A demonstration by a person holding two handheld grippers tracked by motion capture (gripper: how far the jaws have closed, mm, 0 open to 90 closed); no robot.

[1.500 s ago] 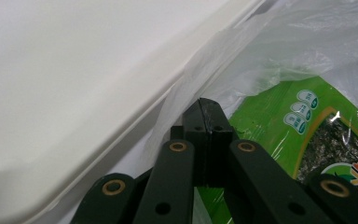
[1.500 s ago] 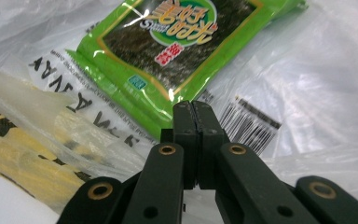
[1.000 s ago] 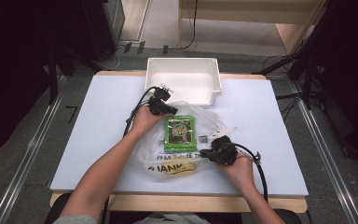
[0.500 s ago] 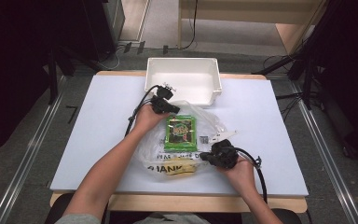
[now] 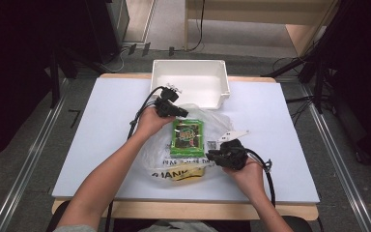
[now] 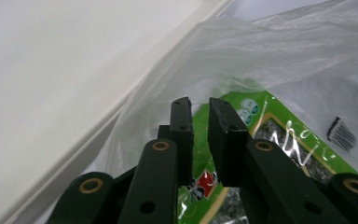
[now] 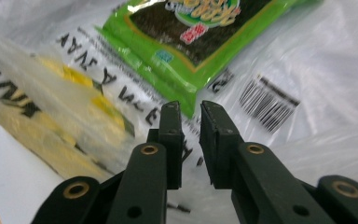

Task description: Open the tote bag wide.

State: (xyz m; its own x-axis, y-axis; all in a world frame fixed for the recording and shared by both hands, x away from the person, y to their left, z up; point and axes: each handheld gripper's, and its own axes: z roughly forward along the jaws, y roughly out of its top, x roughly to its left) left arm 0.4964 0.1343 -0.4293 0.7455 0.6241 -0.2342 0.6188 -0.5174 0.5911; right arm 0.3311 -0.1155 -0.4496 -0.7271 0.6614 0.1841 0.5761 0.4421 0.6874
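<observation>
Both tools' jaws newly parted, white table (image 5: 101, 140)

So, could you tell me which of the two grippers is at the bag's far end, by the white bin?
The left gripper: it sits at the plastic bag's far edge just in front of the white bin, while the right gripper is at the bag's near right side.

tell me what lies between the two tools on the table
In the high view, the green snack packet inside the clear plastic bag lies between the left tool and right tool.
</observation>
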